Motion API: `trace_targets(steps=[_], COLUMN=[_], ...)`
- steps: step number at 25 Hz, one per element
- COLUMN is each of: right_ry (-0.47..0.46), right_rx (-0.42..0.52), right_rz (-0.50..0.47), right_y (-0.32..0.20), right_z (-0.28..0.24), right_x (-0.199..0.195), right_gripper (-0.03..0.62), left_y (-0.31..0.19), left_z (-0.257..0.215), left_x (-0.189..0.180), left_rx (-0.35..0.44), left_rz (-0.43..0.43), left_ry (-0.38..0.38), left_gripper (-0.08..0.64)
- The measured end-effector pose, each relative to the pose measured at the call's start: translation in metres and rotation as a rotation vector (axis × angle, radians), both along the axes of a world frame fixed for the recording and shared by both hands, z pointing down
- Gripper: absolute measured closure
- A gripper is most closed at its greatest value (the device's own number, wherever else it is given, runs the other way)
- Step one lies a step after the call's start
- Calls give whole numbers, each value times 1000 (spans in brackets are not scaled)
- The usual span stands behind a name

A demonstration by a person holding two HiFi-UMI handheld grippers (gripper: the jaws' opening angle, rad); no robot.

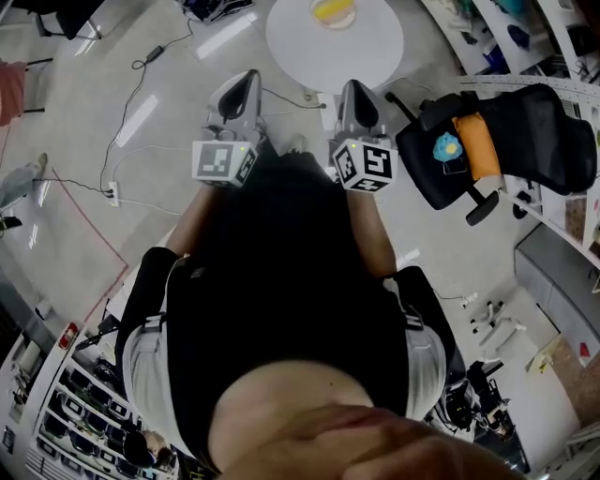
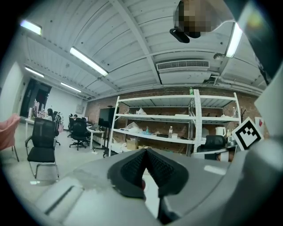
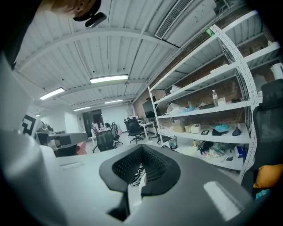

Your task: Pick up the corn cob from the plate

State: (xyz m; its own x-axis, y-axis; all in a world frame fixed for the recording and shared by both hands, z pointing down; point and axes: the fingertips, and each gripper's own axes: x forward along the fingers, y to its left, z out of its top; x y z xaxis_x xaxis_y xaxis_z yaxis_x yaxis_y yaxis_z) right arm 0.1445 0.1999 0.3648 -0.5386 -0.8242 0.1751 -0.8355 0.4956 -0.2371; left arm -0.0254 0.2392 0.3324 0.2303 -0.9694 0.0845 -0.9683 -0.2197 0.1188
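Observation:
In the head view a yellow corn cob lies on a plate on the round white table at the top of the picture. Both grippers are held out level in front of the person, short of the table's near edge. My left gripper has its jaws shut with nothing between them, and its tips meet in the left gripper view. My right gripper is likewise shut and empty, as the right gripper view shows. Neither gripper view shows the corn or the plate.
A black office chair carrying an orange and a blue item stands to the right of the table. Cables and a power strip lie on the floor at left. White shelving and office chairs stand farther off.

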Motion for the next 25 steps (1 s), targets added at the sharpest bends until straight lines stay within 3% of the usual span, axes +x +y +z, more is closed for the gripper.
trace_targets(steps=[9,16,25], right_ry=[5,28,65], right_rx=[-6,4,2], right_rz=[33,107,159], right_y=[-32,-76,-135], right_z=[3,1,1], right_x=[-3,-13,-57], right_gripper=[584,584,584], left_y=[-39,-99,-164], left_z=[0,3,7], left_x=[5,-4,-33], left_rx=[19,26,-1], left_rz=[52,131,221], left_ry=[-50,-21,5], left_gripper=[554,554,554])
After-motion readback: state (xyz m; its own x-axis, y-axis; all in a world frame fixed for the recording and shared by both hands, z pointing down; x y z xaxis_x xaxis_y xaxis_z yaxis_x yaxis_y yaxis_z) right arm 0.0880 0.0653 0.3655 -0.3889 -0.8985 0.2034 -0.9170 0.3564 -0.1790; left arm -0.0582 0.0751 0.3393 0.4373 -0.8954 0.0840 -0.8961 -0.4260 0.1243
